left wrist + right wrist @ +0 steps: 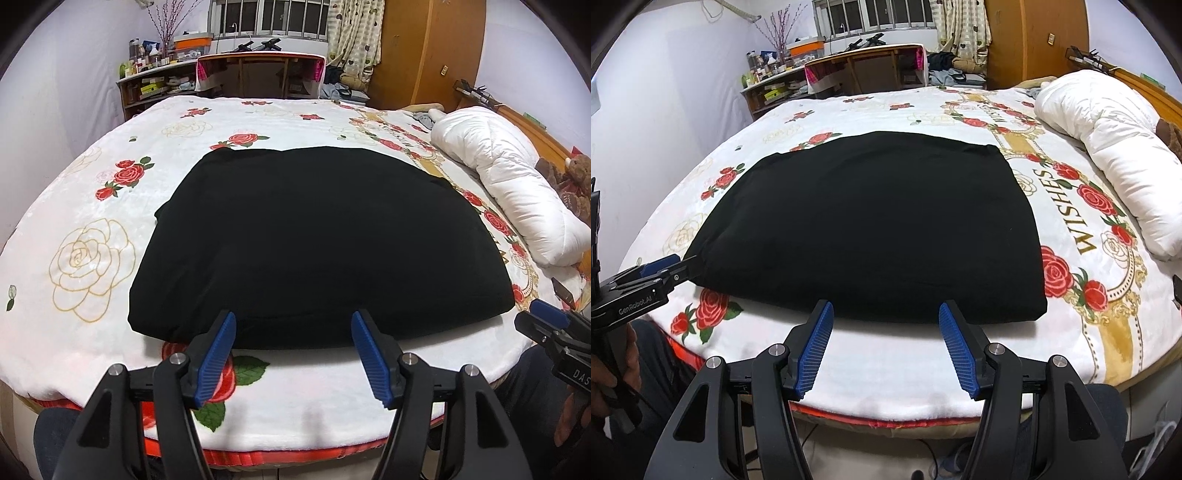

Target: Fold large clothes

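A black garment (pixel 314 243) lies folded into a flat rectangle on the rose-patterned bed cover (pixel 92 236); it also shows in the right wrist view (pixel 871 225). My left gripper (pixel 293 325) is open and empty, its blue fingertips just at the garment's near edge. My right gripper (pixel 886 314) is open and empty, also at the near edge, toward the garment's right half. The right gripper shows at the right rim of the left wrist view (pixel 550 321). The left gripper shows at the left rim of the right wrist view (pixel 661 271), beside the garment's near left corner.
A rolled white duvet (pixel 509 177) lies along the bed's right side by a wooden headboard, with a teddy bear (pixel 576 170) beside it. A desk and cluttered shelves (pixel 258 74) stand beyond the far edge. The bed's front edge (pixel 886 417) is just below the grippers.
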The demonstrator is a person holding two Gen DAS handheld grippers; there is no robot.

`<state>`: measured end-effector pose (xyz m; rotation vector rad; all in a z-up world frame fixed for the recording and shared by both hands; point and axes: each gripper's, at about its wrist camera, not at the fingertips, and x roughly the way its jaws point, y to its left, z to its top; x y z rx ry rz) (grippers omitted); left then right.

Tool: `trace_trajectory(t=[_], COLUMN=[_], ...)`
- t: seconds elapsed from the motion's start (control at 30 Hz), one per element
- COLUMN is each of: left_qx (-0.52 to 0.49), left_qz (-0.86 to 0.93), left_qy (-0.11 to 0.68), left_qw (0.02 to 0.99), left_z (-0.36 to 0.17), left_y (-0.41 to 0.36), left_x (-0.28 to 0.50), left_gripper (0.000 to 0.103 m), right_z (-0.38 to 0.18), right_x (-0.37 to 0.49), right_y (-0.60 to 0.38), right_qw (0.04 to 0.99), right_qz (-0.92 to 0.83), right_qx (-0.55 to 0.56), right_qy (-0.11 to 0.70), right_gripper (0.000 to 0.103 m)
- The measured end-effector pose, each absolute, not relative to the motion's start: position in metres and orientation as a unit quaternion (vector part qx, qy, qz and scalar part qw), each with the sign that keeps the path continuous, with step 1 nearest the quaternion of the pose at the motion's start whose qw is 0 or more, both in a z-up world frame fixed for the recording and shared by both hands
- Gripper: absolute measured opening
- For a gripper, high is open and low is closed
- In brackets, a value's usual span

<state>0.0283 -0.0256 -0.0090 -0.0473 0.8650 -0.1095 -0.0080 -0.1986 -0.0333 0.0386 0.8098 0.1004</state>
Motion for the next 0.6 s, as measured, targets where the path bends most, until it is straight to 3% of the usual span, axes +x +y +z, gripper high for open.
trace_trajectory(t=[0.6], left_qx=[-0.009], left_qz=[-0.054], left_qy=[0.422], left_qw=[0.905], left_z=[-0.0076], left_y=[-0.0287], left_x=[0.0284], left_gripper=[0.069], right_z=[-0.0356], right_x=[-0.0067], right_y=[-0.1958], right_qw=[0.915], right_qz=[0.053], right_qx=[0.020], right_qy=[0.399], right_gripper=[0.060])
